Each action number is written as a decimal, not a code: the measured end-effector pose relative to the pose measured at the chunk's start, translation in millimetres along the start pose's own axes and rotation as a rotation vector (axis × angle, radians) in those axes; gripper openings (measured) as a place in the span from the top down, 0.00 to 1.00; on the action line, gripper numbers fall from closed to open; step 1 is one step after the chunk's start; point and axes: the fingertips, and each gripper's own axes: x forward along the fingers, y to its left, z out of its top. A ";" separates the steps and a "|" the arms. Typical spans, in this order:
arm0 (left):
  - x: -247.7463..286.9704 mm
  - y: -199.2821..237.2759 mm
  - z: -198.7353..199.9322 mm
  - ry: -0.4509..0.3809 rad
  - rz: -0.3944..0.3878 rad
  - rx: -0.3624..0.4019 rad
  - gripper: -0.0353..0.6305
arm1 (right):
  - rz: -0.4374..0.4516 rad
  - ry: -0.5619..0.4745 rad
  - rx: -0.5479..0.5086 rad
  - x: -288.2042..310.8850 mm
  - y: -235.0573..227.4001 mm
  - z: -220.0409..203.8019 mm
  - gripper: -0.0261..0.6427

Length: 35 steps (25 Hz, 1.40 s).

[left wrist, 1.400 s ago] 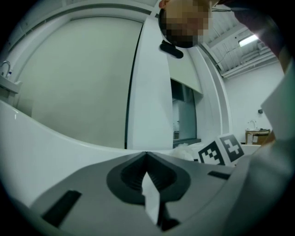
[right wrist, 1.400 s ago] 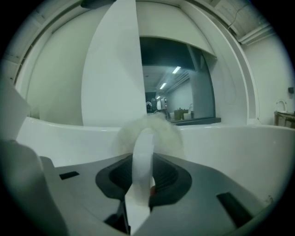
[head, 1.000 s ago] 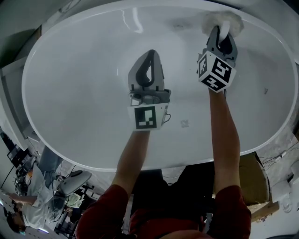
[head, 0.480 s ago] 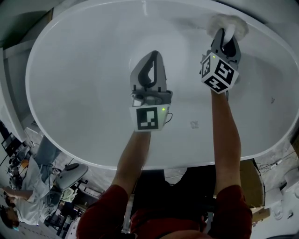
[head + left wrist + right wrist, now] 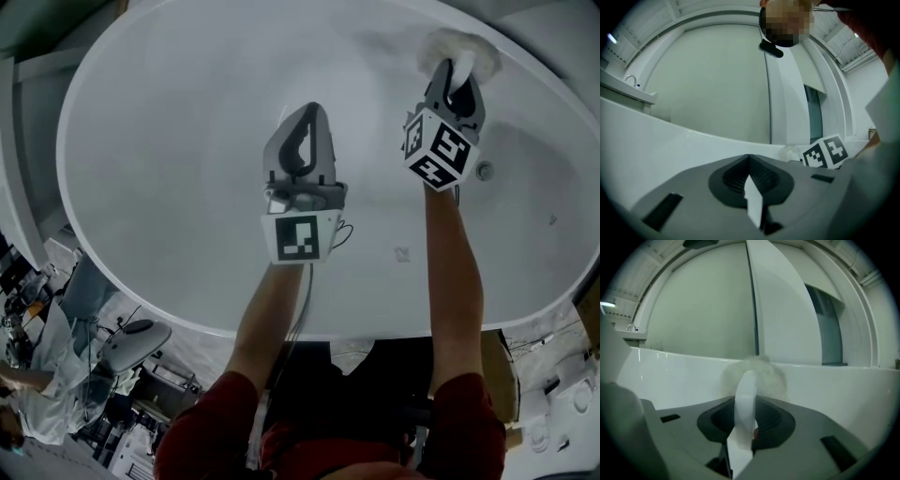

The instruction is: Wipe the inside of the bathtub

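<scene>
The white oval bathtub [image 5: 159, 141] fills the head view. My right gripper [image 5: 449, 67] reaches to the tub's far inner wall and is shut on the white strap [image 5: 745, 401] of a fluffy white wiping pad [image 5: 461, 44]. That pad [image 5: 761, 372] presses against the wall just beyond the jaws. My left gripper [image 5: 306, 112] hovers over the middle of the tub, jaws shut with nothing held, apart from the tub surface. In the left gripper view the left gripper [image 5: 749, 157] points at the far wall, and the right gripper's marker cube [image 5: 826, 152] shows at the right.
A round drain [image 5: 484, 171] sits in the tub floor right of my right gripper. A small mark [image 5: 403, 254] lies on the near floor. A sink with a tap [image 5: 631, 79] stands beyond the tub at the left. Clutter and a person [image 5: 37, 375] are at lower left.
The right gripper and the pad have slid a little to the right along the far wall. The left gripper has stayed almost in place. The drain has come into view.
</scene>
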 end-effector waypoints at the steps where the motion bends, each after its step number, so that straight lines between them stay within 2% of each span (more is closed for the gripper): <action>1: -2.2 6.2 -0.4 -0.002 0.009 -0.002 0.92 | 0.005 -0.001 -0.006 0.2 7.9 -0.7 0.82; 15: -37.0 81.3 -0.6 0.000 0.102 -0.024 0.92 | 0.072 -0.007 -0.042 4.4 100.5 4.5 0.82; 23: -59.3 131.4 -0.5 -0.007 0.171 -0.020 0.92 | 0.151 -0.020 -0.066 6.9 171.6 7.9 0.82; 28: -71.7 152.1 -3.9 0.007 0.196 -0.023 0.92 | 0.151 -0.026 -0.073 8.6 191.0 8.9 0.82; 35: -87.7 181.9 -4.3 -0.001 0.242 -0.037 0.92 | 0.216 -0.033 -0.083 12.2 244.2 16.2 0.82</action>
